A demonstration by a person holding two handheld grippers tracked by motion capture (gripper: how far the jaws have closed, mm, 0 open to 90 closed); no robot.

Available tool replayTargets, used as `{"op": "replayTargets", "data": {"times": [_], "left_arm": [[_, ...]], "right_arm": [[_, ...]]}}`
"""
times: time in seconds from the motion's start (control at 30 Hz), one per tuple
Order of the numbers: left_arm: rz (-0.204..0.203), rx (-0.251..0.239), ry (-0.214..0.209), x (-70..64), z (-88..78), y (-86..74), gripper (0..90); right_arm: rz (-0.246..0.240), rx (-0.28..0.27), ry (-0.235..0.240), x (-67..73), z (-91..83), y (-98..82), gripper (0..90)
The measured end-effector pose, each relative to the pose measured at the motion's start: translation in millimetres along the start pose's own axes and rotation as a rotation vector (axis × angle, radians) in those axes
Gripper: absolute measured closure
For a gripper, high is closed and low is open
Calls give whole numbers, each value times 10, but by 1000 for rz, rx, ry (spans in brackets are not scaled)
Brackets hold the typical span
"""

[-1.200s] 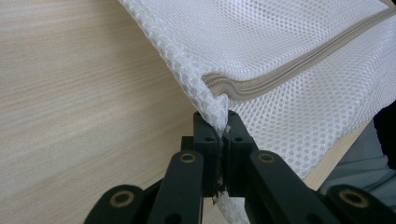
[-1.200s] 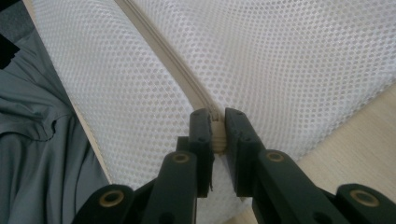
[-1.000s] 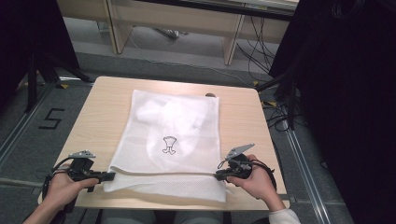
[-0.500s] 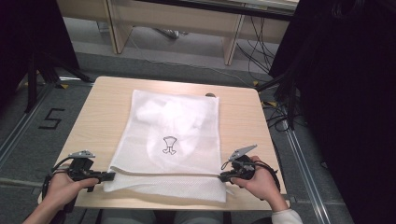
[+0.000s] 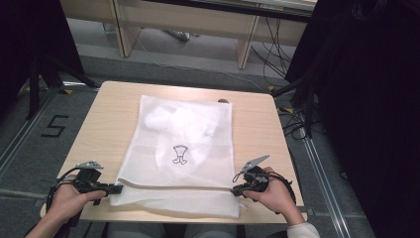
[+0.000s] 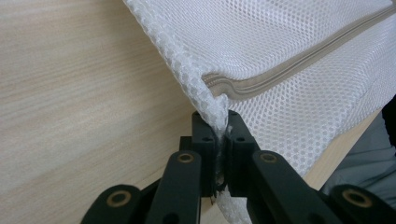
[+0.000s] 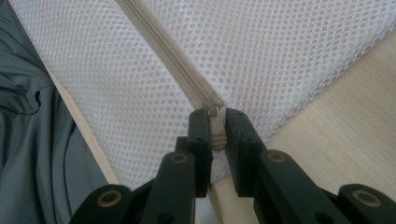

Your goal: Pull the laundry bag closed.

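A white mesh bag (image 5: 183, 144) with a small black print lies flat on the wooden table (image 5: 109, 114), its beige zipper (image 5: 173, 186) running along the near end. At the bag's left edge, by the zipper's end, my left gripper (image 5: 118, 189) is shut on the mesh (image 6: 212, 109). Its jaws have just eased a little, with the fabric still pinched between them (image 6: 222, 126). My right gripper (image 5: 236, 189) is shut on the zipper pull (image 7: 217, 133) at the bag's right side. Its jaws have likewise just loosened slightly, the pull still between them (image 7: 217, 126).
The bag's near end (image 5: 178, 203) lies close to the table's front edge. Bare wood (image 5: 257, 129) flanks the bag on both sides. A small dark object (image 5: 224, 101) sits at the bag's far corner. Grey clothing (image 7: 32, 140) hangs below the front edge. Cables (image 5: 297, 119) and furniture legs stand beyond.
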State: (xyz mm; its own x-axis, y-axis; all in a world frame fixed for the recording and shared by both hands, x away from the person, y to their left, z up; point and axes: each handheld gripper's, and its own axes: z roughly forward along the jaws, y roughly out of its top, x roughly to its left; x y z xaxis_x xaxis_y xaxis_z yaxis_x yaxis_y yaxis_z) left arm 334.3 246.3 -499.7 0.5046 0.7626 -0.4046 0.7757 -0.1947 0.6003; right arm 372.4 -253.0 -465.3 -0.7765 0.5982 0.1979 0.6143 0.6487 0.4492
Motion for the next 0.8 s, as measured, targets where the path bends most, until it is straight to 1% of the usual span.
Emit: {"op": "replayTargets", "data": {"times": [0.07, 0.1, 0.13, 0.2, 0.23, 0.27, 0.3, 0.33, 0.37, 0.4, 0.43, 0.47, 0.5, 0.53, 0.57, 0.6, 0.63, 0.67, 0.7, 0.73, 0.77, 0.8], "left_arm": [[8, 7, 6, -1, -5, 0, 827], [12, 24, 7, 0, -14, 4, 821], [13, 28, 6, -3, -11, 3, 811], [23, 28, 23, -9, -14, -2, 786], [20, 25, 21, -8, -15, -1, 771], [22, 11, 27, -7, -18, -4, 756], [24, 8, 40, -8, -32, -5, 734], [43, 20, 44, 12, -58, -1, 703], [39, -1, 51, 16, -68, -1, 661], [36, -22, 54, 26, -90, 1, 619], [43, -38, 54, 47, -122, 9, 578], [25, -78, 52, 51, -137, 12, 544], [23, -119, 57, 66, -149, 22, 511], [25, -145, 64, 78, -165, 29, 480], [32, -170, 69, 88, -172, 36, 455], [32, -185, 73, 89, -174, 40, 435], [39, -195, 77, 88, -177, 45, 425], [50, -201, 79, 89, -183, 49, 417], [50, -221, 78, 80, -179, 52, 410], [57, -218, 80, 84, -182, 54, 399], [63, -206, 88, 85, -183, 51, 385], [75, -195, 88, 87, -171, 44, 384]], "right_arm": [[5, -4, 0, 5, -2, 3, 798], [12, -13, -3, 8, 0, 3, 789], [25, -12, 6, 10, -13, 3, 778], [41, -21, 5, 5, -17, -3, 752], [48, -39, 5, -5, -19, -9, 740], [61, -52, 26, -9, -28, -16, 729], [70, -66, 33, -14, -42, -19, 715], [111, -70, 22, 6, -64, -23, 700], [77, -116, 17, -23, -55, -27, 688], [105, -121, 11, -15, -64, -32, 670], [118, -139, -9, -32, -69, -38, 647], [141, -157, -18, -47, -72, -46, 631], [163, -172, -25, -57, -70, -52, 617], [174, -178, -34, -74, -70, -55, 607], [187, -220, -57, -86, -47, -60, 595], [204, -215, -70, -97, -65, -57, 584], [220, -247, -78, -109, -54, -59, 582], [234, -248, -89, -117, -73, -59, 578], [239, -291, -90, -133, -49, -64, 574], [253, -258, -105, -142, -86, -68, 569], [268, -249, -108, -172, -96, -75, 562], [308, -232, -110, -174, -107, -81, 561]]}}
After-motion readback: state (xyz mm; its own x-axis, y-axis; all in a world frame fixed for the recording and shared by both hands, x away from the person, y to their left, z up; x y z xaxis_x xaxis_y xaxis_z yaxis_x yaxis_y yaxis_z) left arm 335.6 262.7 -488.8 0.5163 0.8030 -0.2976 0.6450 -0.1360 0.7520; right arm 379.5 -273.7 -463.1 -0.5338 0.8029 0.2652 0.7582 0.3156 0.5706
